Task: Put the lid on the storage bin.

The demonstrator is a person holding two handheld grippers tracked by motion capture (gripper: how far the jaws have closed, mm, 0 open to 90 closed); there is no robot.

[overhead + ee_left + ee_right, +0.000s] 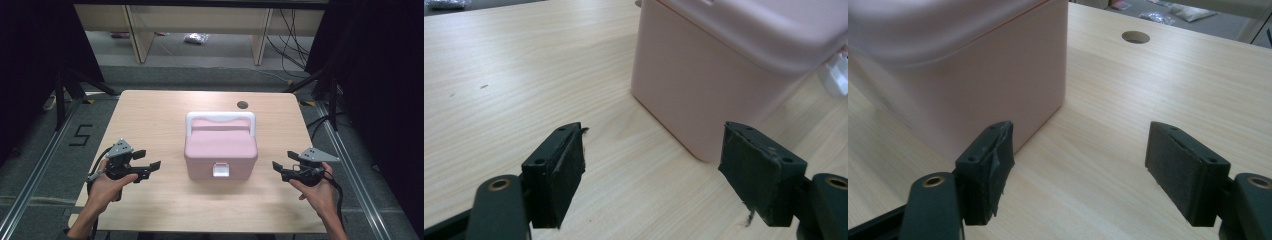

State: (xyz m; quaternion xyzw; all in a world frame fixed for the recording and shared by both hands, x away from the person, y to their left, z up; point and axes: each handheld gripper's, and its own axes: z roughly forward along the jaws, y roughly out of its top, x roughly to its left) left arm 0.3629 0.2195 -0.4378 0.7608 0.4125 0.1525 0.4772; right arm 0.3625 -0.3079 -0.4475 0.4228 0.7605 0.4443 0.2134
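**Approach to the pink storage box: hazards before contact**

You are working on a light wooden table (150, 115) with a round cable hole (242, 105) near its far edge. The pink storage box (220, 150) stands at the table's centre, lid on, its white carry handle (220, 118) folded back over the lid and its white front latch (221, 170) facing you.

Your left gripper (148, 159) sits near the box's left side; your right gripper (278, 167) sits near its right side. Both have their jaws spread wide with nothing between them, and neither touches the box.

Risks, as judged from this position:

- The box walls are smooth. Pads pressing unevenly from the two sides would likely slide it or turn it on the table.
- In each gripper view only a corner of the box lies ahead of the jaws. Closing there may pinch the corner and slip off.
- The latch is small. Approaching it at an angle could push the whole box away instead of releasing it.
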